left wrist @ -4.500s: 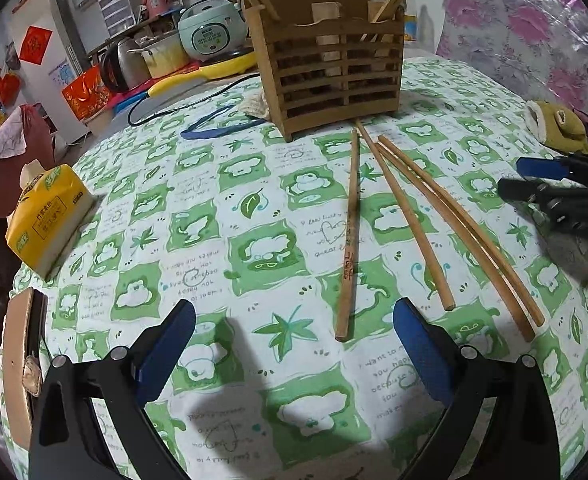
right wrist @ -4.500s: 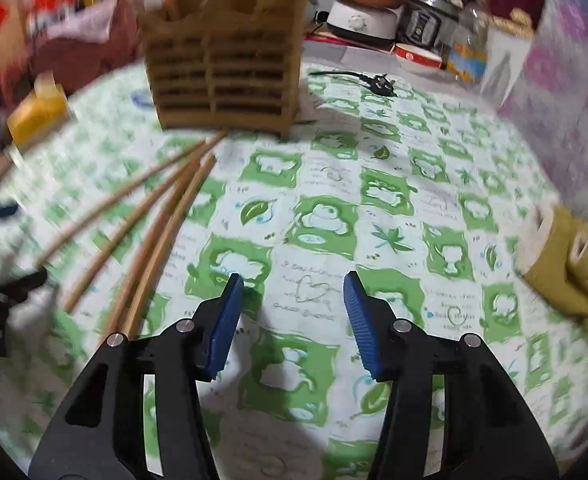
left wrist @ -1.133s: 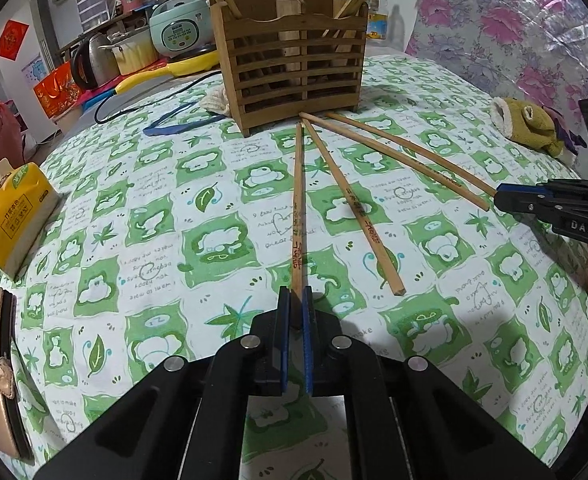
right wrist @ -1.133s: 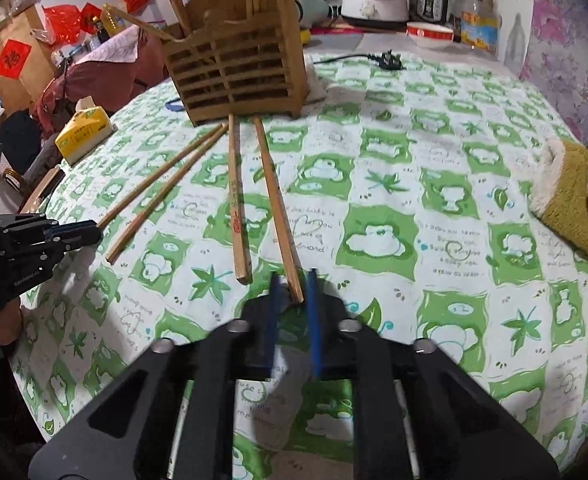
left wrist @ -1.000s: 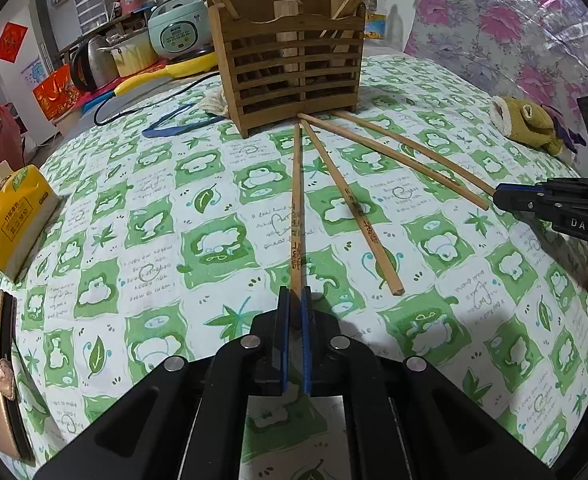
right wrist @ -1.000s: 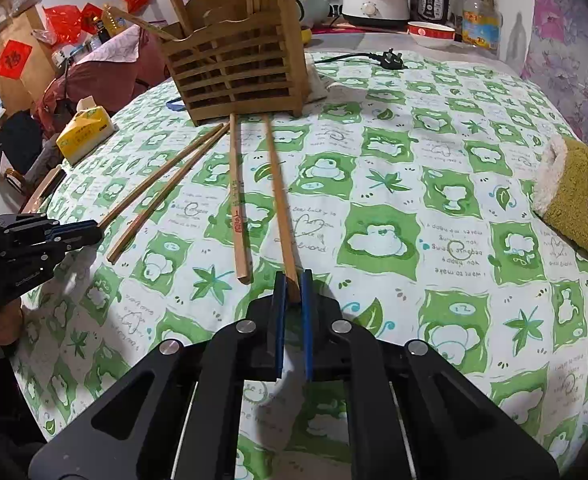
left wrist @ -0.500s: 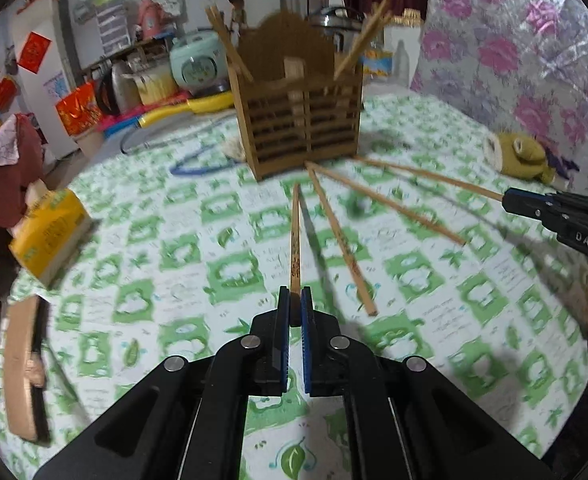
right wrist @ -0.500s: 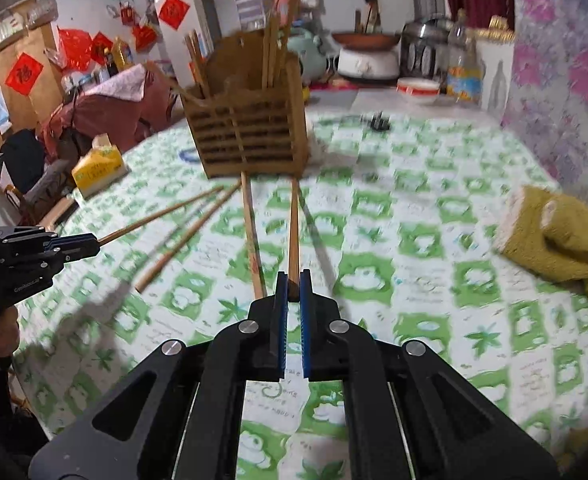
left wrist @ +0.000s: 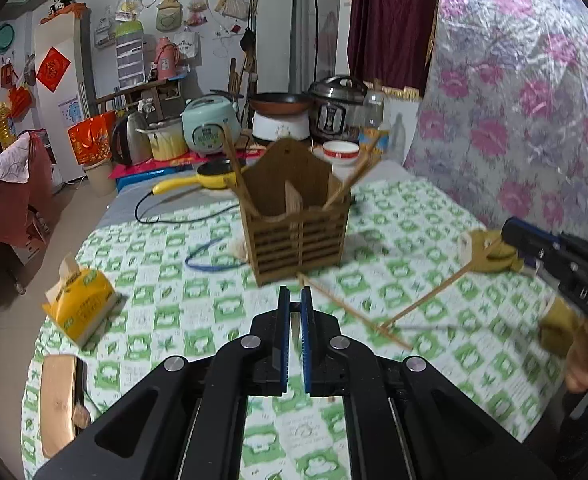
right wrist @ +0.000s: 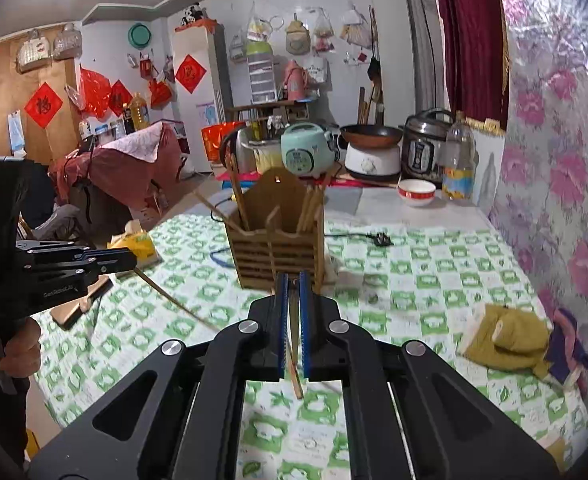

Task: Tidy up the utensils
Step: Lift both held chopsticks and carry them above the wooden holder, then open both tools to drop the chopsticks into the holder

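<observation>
Tablecloth (left wrist: 166,248): green-and-white check, leaf and cloud motifs. Chopstick holder (left wrist: 298,240): brown wood. Tissue pack (left wrist: 80,304): yellow. Gripper pads (left wrist: 304,340): blue. Rice cooker (right wrist: 306,156): mint green.

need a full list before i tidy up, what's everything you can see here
holder: 1, wood, middle of table
chopsticks in holder: several, wood, leaning out of the top
loose chopstick: at least 1, wood, on the cloth in front of the holder
tablecloth: 1, green and white, over the table
tissue pack: 1, yellow, left side
plush toy: 1, olive, right side
cord: 1, blue, left of the holder
bowl: 1, white and red, behind the holder
rice cooker: 1, mint, far counter
pressure cooker: 1, black, far counter
left chopstick: 1, wood, in left gripper
right chopstick: 1, wood, in right gripper
left gripper: black, blue pads, shut
right gripper: same, shut
</observation>
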